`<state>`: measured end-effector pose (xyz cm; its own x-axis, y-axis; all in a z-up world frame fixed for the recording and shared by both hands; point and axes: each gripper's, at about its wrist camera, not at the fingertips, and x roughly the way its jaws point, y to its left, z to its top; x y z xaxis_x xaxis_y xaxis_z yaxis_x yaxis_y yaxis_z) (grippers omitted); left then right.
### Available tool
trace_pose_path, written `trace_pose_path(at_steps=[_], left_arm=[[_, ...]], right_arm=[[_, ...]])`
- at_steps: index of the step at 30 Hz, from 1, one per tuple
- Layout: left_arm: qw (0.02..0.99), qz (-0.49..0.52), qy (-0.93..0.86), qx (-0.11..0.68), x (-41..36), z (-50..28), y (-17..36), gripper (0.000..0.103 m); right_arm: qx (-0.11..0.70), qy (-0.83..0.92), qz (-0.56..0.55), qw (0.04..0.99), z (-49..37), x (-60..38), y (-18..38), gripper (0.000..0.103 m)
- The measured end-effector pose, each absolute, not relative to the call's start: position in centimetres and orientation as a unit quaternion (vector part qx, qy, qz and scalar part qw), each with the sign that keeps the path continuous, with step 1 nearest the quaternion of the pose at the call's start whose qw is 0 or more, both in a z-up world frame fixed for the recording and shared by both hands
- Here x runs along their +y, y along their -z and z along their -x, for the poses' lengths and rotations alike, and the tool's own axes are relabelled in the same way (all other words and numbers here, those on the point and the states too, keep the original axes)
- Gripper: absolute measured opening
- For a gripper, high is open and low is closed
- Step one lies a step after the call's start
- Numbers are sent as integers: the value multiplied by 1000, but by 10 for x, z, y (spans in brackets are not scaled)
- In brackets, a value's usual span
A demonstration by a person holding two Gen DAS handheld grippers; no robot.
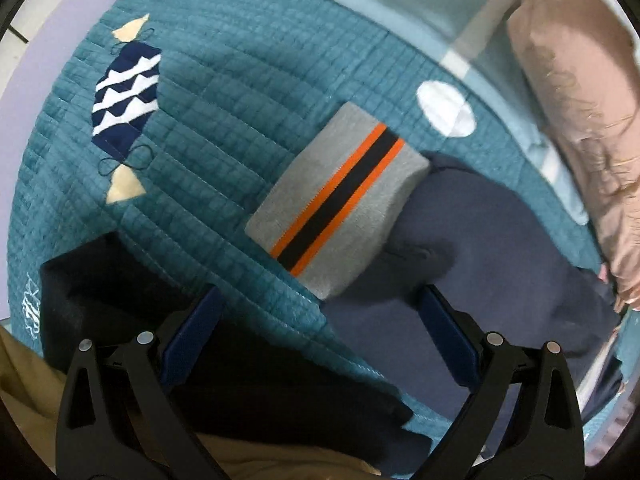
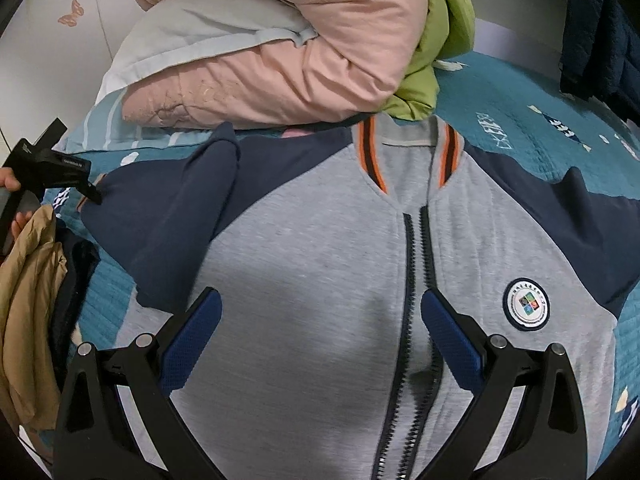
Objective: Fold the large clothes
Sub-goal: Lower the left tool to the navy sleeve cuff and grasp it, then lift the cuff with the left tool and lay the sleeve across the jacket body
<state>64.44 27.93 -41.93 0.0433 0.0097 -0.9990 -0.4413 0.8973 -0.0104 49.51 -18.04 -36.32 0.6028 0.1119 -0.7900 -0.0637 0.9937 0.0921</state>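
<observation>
Left tool (image 1: 320,320) held with jaws apart, nothing gripped — striped cuff (image 1: 336,196) just ahead. Right tool (image 2: 320,320) likewise spread over the grey jacket (image 2: 312,272) (zip partly undone), laid flat on the teal bedspread (image 2: 520,112).

Grey jacket (image 2: 312,280) with navy sleeves, orange-striped cuff (image 1: 336,200); teal quilt (image 1: 224,120).

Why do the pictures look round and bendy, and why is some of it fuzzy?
Both views use fisheye lenses, so straight lines curve and the corners go black. In the left wrist view the pink quilt at the edge is smeared, while the striped cuff is sharp. In the right wrist view the jacket is soft near the open right gripper, which casts a faint shadow there.
</observation>
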Motion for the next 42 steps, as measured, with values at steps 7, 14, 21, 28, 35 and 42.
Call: trace_pose_path(at_steps=[7,14,21,28,35,42], left_arm=[[743,143,-143,638,252,-639,408,46],[799,180,-118,561,233,-614,360,18],[885,188,-18,425,197,-557,226,18],[927,171,11,334,181,-513,131,18],[931,153,93,319,106,-509,86,18],[907,109,166,370,-42,-539,139,18]], right_arm=[[440,-38,-38,896,-498,-195,366,96],[441,-56,-39,895,-504,-191,367,96],[450,-114,-35,885,-516,-165,372,77],[481,-163,5,861,-531,-104,396,72],[473,-177,-28,863,-522,-123,385,75],[401,-95,-80,907,-470,-279,323,75]])
